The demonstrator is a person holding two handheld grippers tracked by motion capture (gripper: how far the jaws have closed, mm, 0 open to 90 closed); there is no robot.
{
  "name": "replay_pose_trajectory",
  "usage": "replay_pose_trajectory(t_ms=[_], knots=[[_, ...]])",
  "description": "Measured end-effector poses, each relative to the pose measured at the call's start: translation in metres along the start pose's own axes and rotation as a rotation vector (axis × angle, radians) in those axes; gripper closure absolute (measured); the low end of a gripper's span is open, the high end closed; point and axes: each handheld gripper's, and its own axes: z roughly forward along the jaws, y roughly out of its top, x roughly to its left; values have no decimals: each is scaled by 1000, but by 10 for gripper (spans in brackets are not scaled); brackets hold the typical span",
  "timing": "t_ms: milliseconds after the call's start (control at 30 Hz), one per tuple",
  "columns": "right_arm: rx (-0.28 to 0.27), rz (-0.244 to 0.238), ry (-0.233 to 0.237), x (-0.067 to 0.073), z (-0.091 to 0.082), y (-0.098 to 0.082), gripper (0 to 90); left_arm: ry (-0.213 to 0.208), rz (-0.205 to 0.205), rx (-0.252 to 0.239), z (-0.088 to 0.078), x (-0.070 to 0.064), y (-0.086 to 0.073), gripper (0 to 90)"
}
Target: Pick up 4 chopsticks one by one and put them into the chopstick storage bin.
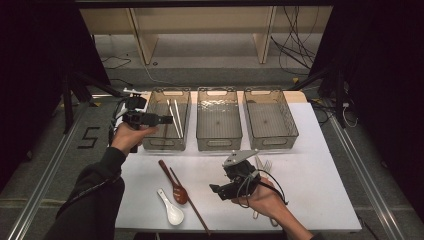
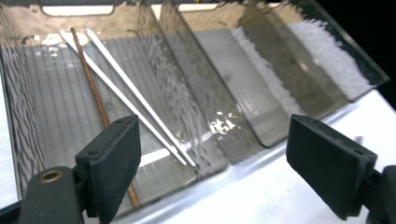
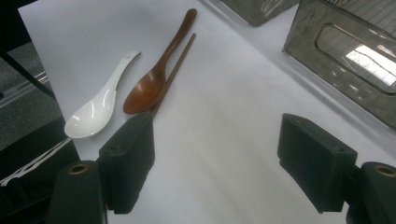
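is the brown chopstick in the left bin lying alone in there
No, the brown chopstick shares the left bin with two white chopsticks lying right beside it.

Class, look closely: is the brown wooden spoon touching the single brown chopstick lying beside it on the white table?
Touching. In the right gripper view, the brown wooden spoon has its bowl lying over the brown chopstick, no gap showing.

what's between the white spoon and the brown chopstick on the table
The brown spoon lies between the white spoon and the chopstick, touching the chopstick, in the right gripper view.
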Motion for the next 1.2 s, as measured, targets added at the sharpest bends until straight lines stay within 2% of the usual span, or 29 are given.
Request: replay_pose_trajectory(t_ms=[233, 500, 800, 967, 1167, 1200], knots=[[28, -6, 5, 7, 8, 1, 283, -53, 52, -33, -16, -17, -25, 157], [62, -15, 11, 14, 17, 2, 283, -85, 111, -25, -14, -32, -52, 153], [123, -34, 24, 24, 33, 0, 291, -93, 163, -47, -18, -44, -75, 151], [167, -64, 35, 35, 42, 0, 301, -84, 194, -47, -22, -48, -86, 151], [227, -114, 48, 48, 55, -2, 320, -89, 190, -42, -24, -49, -98, 151], [239, -109, 52, 51, 56, -2, 321, -88, 194, -42, -24, -48, -99, 151]])
